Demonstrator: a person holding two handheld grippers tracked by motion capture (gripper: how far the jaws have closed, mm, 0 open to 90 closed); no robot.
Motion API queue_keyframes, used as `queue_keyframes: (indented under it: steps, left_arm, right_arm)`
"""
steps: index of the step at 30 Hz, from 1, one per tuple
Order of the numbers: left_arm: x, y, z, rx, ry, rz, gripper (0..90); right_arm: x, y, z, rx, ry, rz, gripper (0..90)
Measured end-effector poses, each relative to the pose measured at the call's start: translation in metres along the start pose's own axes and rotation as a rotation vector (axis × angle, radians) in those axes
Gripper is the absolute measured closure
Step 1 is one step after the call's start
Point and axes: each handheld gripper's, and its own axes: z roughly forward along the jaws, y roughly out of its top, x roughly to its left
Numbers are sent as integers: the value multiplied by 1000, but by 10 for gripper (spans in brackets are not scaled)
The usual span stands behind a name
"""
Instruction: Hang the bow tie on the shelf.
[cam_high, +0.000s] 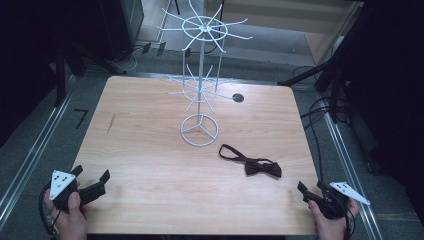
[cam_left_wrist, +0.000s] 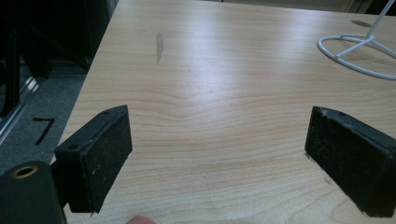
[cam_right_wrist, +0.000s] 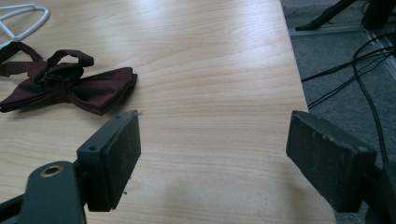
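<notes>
While the person stands at the near edge of the bench (cam_high: 150, 165), each hand holds a tool low over a near corner. The left tool (cam_high: 92, 184) sits at the near left corner, well apart from the bow tie (cam_high: 252, 162), its jaws spread wide with bare wood between them; in the left gripper view the same tool (cam_left_wrist: 219, 158) shows its two black pads far apart over the grain. The right tool (cam_high: 314, 192) rests at the near right corner, near the bow tie and just to the right of it, jaws likewise wide and gripping nothing. In the right gripper view that tool (cam_right_wrist: 212, 163) points along the bench's right edge, and the bow tie (cam_right_wrist: 65, 86) lies ahead and to the left of its left jaw, not touching it.

The dark red bow tie lies flat on the wood, its strap looping away from the bow toward the rack (cam_high: 200, 75). Just beyond the bow tie stands that white wire rack, upright on a ring base, with two tiers of spokes. Behind the bow tie, toward the far edge, a small dark round hole (cam_high: 238, 97) marks the bench. Right of the bow tie, past the bench edge, black cables (cam_right_wrist: 355, 70) trail over grey floor.
</notes>
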Motion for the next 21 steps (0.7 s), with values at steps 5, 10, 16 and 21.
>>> queue_keyframes:
  steps: [5, 10, 16, 21]
  left_arm:
    - [0, 0, 0, 3, -2, 3, 79]
    - [0, 0, 1, 11, -16, 4, 79]
    - [-1, 1, 2, 22, -23, 12, 80]
    - [-2, 1, 2, 22, -16, 19, 82]
  right_arm:
    - [-1, 1, 0, 3, -22, 4, 201]
    - [0, 2, -1, 17, -30, 3, 207]
    - [15, 16, -3, 44, 9, -75, 218]
    - [26, 32, -5, 57, 35, -107, 218]
